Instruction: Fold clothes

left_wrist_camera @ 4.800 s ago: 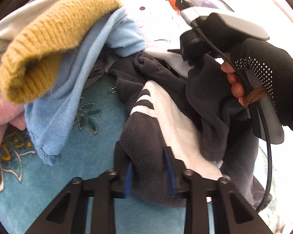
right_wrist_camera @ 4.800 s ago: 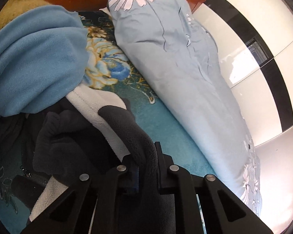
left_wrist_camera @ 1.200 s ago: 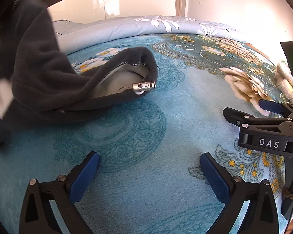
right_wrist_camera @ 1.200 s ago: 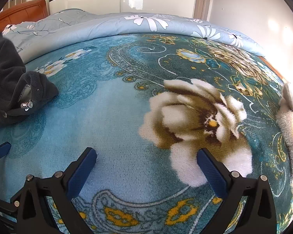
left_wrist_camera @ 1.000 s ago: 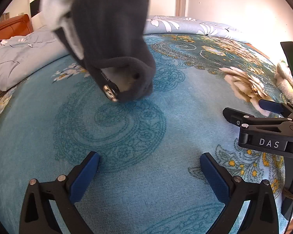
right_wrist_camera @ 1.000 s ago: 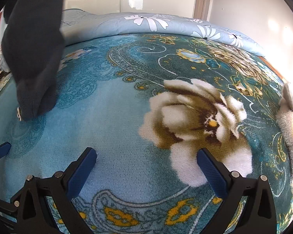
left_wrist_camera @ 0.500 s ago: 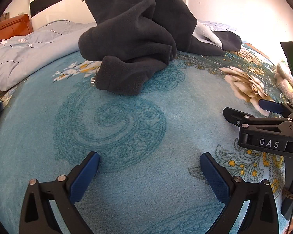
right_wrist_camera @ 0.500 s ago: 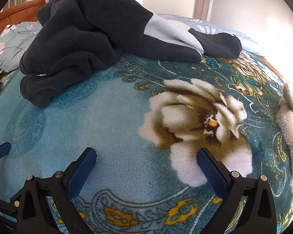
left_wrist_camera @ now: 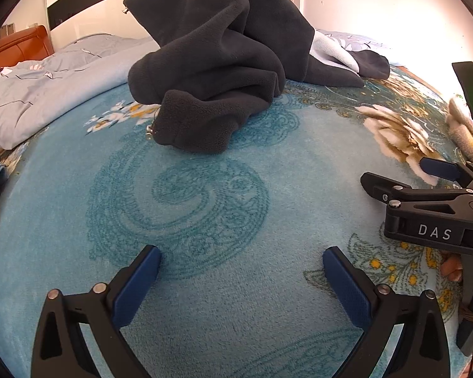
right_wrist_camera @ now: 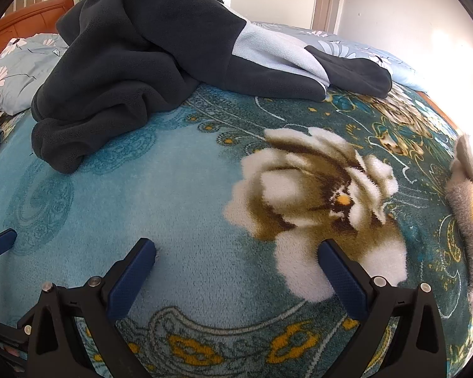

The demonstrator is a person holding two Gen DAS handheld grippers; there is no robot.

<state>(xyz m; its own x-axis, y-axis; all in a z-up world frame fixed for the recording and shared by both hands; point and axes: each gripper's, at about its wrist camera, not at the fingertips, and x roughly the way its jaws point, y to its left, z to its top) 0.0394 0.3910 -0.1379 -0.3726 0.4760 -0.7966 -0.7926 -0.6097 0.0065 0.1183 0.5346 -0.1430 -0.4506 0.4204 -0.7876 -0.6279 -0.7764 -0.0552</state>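
Both grippers, left (left_wrist_camera: 241,271) and right (right_wrist_camera: 236,263), gape wide, empty. Fleece (right_wrist_camera: 135,47) lies bunched ahead. Take separate edges, not the bulk; spread flat.

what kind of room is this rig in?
Most likely a bedroom, with the work done on a bed. A teal floral blanket covers the surface, a pale blue daisy-print duvet is bunched along the far side, and an orange-brown headboard shows behind it. A crumpled dark fleece garment lies on the blanket.
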